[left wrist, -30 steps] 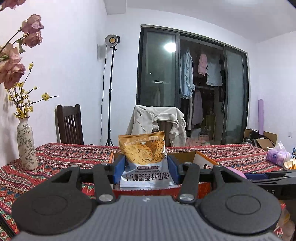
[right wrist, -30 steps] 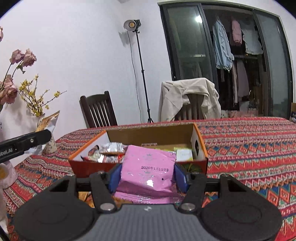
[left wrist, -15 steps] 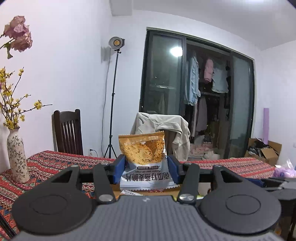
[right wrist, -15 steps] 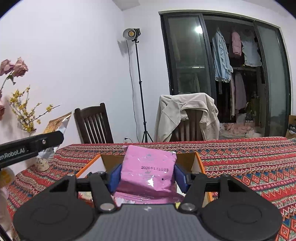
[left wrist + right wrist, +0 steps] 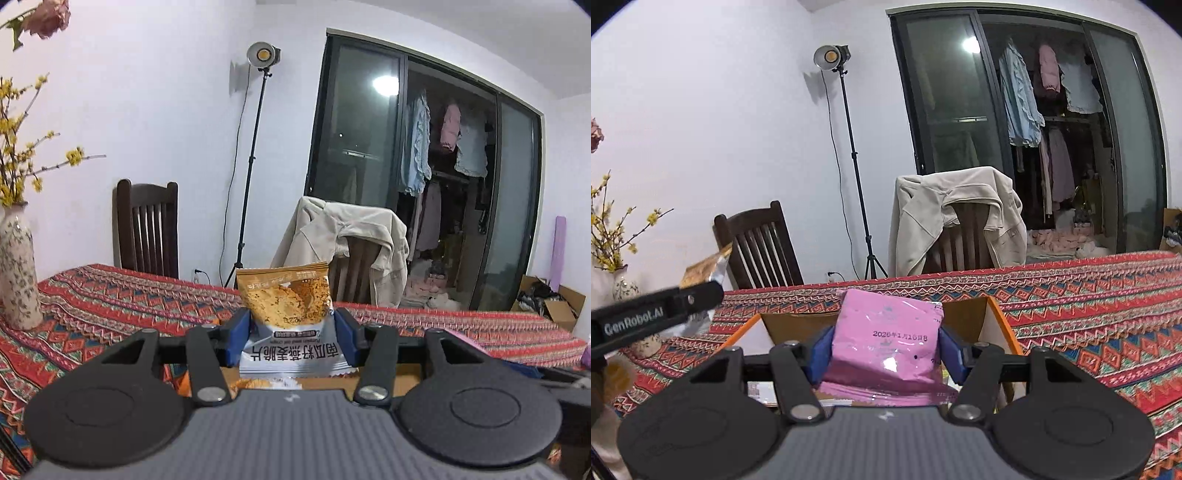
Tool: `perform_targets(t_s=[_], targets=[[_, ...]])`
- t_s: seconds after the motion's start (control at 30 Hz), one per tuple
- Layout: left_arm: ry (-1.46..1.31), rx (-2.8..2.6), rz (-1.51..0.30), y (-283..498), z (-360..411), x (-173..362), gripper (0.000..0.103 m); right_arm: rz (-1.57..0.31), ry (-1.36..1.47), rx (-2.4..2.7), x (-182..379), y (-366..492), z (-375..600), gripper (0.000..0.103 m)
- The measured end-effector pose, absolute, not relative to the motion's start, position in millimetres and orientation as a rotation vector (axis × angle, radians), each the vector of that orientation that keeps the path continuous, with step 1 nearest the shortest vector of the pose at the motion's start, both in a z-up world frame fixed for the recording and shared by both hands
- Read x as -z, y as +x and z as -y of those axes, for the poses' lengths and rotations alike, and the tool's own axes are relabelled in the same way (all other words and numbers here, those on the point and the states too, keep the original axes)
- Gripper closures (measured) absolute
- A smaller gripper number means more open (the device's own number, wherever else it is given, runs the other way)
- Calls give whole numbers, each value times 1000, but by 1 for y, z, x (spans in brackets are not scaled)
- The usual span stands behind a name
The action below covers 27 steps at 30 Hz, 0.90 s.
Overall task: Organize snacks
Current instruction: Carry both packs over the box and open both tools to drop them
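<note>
My left gripper (image 5: 291, 341) is shut on an orange and white cracker packet (image 5: 290, 321) and holds it upright above the table. My right gripper (image 5: 884, 352) is shut on a pink snack packet (image 5: 886, 343), held just over the orange-edged cardboard box (image 5: 997, 325). The box interior is mostly hidden behind the gripper. In the right wrist view the left gripper (image 5: 661, 314) reaches in from the left with the cracker packet's top (image 5: 705, 267) showing above it. In the left wrist view a strip of the box (image 5: 369, 384) shows below the packet.
A patterned red tablecloth (image 5: 1089, 314) covers the table. A vase with flowers (image 5: 16, 273) stands at the left. Two chairs (image 5: 147, 229) stand behind the table, one draped with a beige jacket (image 5: 956, 214). A light stand (image 5: 849, 158) and a wardrobe are beyond.
Both grippers rose and tilted upward with their packets still held. The box dropped lower in both views and its contents went out of sight.
</note>
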<state>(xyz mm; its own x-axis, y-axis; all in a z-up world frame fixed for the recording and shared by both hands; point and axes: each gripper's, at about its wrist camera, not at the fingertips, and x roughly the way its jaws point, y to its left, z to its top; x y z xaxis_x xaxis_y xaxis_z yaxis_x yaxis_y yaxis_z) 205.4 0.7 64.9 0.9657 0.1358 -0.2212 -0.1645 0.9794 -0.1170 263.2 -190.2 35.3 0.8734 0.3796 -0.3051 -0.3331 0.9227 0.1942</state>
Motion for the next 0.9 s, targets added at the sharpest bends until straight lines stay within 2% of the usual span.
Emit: perform_targets(t_s=[0.5,0.53,0.6,0.63,0.67,0.7,0.73,0.8,0.9], targets=[[-83,-121,-262,205,6,-46,51,-359,101,-378,-20,259,190,43],[-85,-117,-261,205,6,-45,48,-361,104,-377,-19,259,190,43],[-95,-106,-253,203,4,-45,31,-365,104,-378,-18,259,190,42],[-100,-111,-243,201,4,-45,15,-366,105,-376,-18,259,191,37],[-102,-119,-232,199,4,-46,6,-370,105,-374,-17,260,191,31],[-102,-123,-218,197,4,-47,4,-376,105,-372,-17,261,190,16],[-105,-120,-208,195,4,-47,0,-379,106,-368,-16,262,191,6],[-115,-122,-194,193,3,-49,0,-381,109,-363,-14,262,192,0],[-121,-129,-196,192,2,-49,0,-388,107,-351,-11,262,192,0]])
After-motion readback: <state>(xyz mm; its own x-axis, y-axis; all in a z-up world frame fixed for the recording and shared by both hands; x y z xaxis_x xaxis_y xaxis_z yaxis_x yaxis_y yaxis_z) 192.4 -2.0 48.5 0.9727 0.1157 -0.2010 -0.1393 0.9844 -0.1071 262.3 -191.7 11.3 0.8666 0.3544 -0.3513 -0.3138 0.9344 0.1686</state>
